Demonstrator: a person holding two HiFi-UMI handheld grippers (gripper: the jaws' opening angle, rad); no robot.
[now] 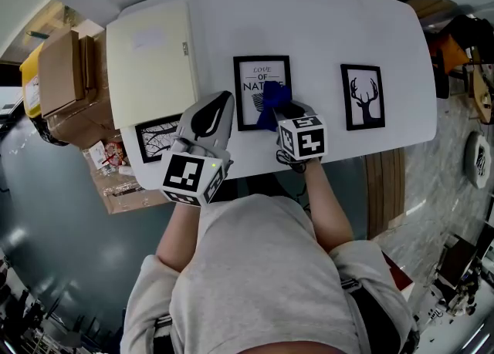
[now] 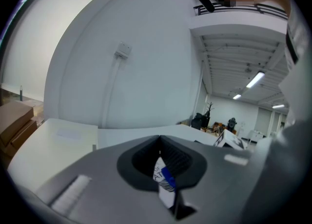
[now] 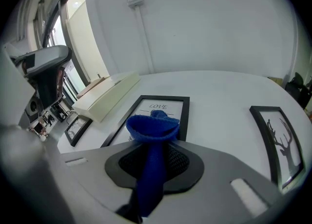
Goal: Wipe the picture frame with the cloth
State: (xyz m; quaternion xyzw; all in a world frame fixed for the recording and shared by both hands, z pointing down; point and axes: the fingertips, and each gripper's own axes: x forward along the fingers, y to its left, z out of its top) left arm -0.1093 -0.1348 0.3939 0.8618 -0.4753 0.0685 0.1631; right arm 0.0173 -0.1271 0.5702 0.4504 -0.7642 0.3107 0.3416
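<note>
A black picture frame [image 1: 262, 90] with "LOVE OF NATURE" print lies flat at the middle of the white table [image 1: 324, 28]. My right gripper [image 1: 279, 109] is shut on a blue cloth [image 1: 273, 102], which rests bunched on the frame's lower right part. The right gripper view has the cloth [image 3: 152, 126] sticking out of the gripper [image 3: 153, 142] over the frame [image 3: 146, 108]. My left gripper [image 1: 225, 99] hovers shut and empty beside the frame's left edge. Its own view shows the jaws [image 2: 160, 140] together, with a sliver of the print below.
A deer picture frame [image 1: 363, 96] lies to the right and a smaller branch picture frame [image 1: 158, 138] at the near left edge. A flat cream box [image 1: 150, 63] covers the table's left side. Cardboard boxes [image 1: 65, 75] stand on the floor beyond the left edge.
</note>
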